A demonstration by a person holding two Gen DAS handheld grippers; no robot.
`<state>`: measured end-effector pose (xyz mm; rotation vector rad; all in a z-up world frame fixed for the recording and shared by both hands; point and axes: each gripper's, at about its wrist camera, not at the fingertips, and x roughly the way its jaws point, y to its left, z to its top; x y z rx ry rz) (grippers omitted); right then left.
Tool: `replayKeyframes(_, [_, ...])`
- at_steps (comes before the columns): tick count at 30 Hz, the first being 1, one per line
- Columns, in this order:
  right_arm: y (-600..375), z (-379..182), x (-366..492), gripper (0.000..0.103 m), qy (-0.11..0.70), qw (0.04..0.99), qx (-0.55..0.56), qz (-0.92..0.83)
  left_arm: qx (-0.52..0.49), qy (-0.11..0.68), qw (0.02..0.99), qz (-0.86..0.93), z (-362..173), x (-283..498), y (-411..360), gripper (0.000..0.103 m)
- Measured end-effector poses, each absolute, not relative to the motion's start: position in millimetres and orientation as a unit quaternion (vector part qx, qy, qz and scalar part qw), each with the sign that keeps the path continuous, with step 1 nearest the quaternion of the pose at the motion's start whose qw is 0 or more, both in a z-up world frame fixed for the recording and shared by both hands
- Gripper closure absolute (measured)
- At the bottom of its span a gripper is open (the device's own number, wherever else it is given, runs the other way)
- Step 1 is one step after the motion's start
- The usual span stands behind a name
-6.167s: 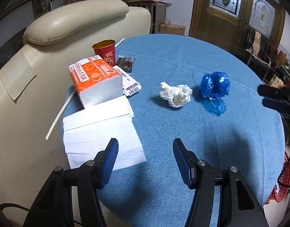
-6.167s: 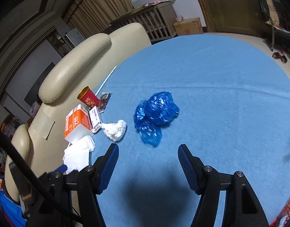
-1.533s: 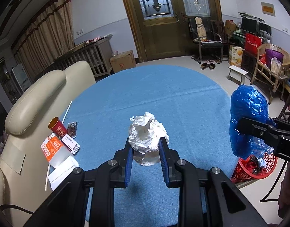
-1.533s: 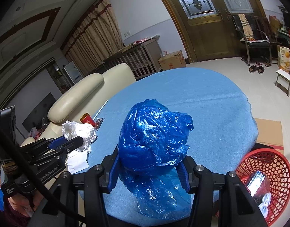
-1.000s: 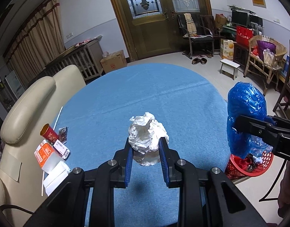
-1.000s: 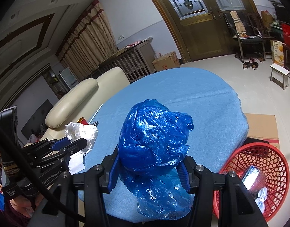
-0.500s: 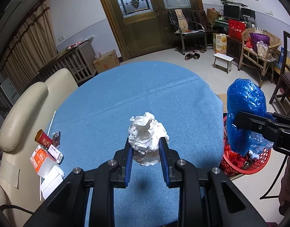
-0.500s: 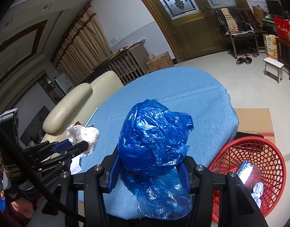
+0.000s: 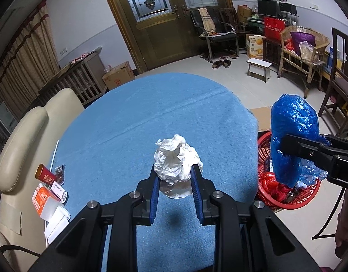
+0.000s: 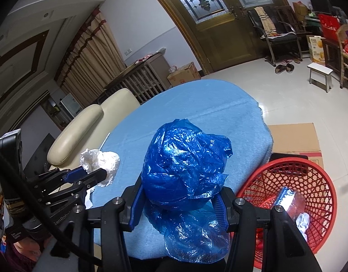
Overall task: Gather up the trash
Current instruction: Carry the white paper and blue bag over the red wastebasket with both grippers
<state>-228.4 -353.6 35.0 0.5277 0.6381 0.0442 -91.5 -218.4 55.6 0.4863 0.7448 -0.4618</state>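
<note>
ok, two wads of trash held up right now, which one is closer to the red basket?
The blue plastic bag wad in the right tongs: it hangs at the table edge beside the red basket. The white crumpled paper, in the left tongs, is over the tabletop.

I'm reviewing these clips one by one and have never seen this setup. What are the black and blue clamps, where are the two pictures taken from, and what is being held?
No robot here: a person holds a two-finger gripper in each hand, and each gripper carries a fisheye camera looking along its fingers. The left wrist view shows the left gripper shut on a crumpled white paper ball. The right wrist view shows the right gripper shut on a bundled blue plastic bag. Both are lifted above a round table with a blue cloth. On its far left edge lie a red cup, an orange tissue pack and white napkins. A red mesh basket with some trash in it stands on the floor to the right.
</note>
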Motion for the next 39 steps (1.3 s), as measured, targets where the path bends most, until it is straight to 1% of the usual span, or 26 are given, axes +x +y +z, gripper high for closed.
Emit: replayKeyframes(39, [-404, 6, -254, 0.047, 0.316, 0.896, 0.311, -0.038, 0.296, 0.359, 0.843, -0.271, 37, -102, -278, 0.075])
